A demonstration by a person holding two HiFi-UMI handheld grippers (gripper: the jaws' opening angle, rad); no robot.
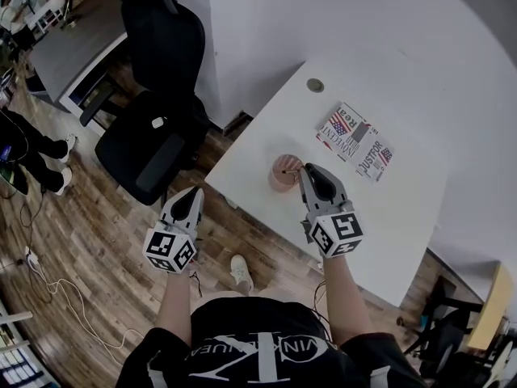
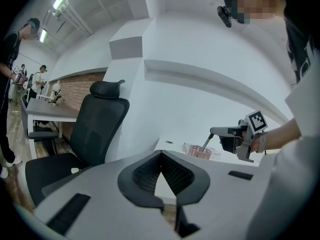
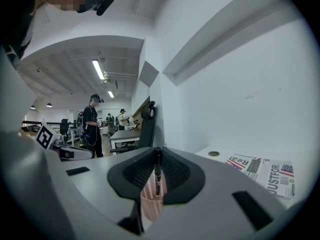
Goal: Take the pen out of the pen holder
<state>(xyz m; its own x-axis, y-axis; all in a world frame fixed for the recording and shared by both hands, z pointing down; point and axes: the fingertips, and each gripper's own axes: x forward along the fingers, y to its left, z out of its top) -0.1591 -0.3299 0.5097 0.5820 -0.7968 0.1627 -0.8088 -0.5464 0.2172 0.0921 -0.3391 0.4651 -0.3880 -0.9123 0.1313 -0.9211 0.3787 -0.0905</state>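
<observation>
A pink mesh pen holder (image 1: 283, 176) stands near the front left of the white table (image 1: 404, 217). My right gripper (image 1: 305, 168) hovers just over its rim, shut on a dark pen (image 3: 158, 171). The pen hangs upright between the jaws, with its lower end still inside the holder (image 3: 150, 204). In the left gripper view, the pen (image 2: 206, 143) slants from the right gripper (image 2: 216, 131) down into the holder (image 2: 200, 152). My left gripper (image 1: 194, 192) is held off the table's left edge over the floor. Its jaws (image 2: 161, 154) meet at the tips with nothing between them.
A printed newspaper sheet (image 1: 355, 140) lies behind the holder, and a round cable port (image 1: 315, 85) sits farther back. A black office chair (image 1: 153, 136) stands left of the table on the wooden floor. Cables (image 1: 56, 285) trail on the floor. People (image 3: 92, 124) stand at distant desks.
</observation>
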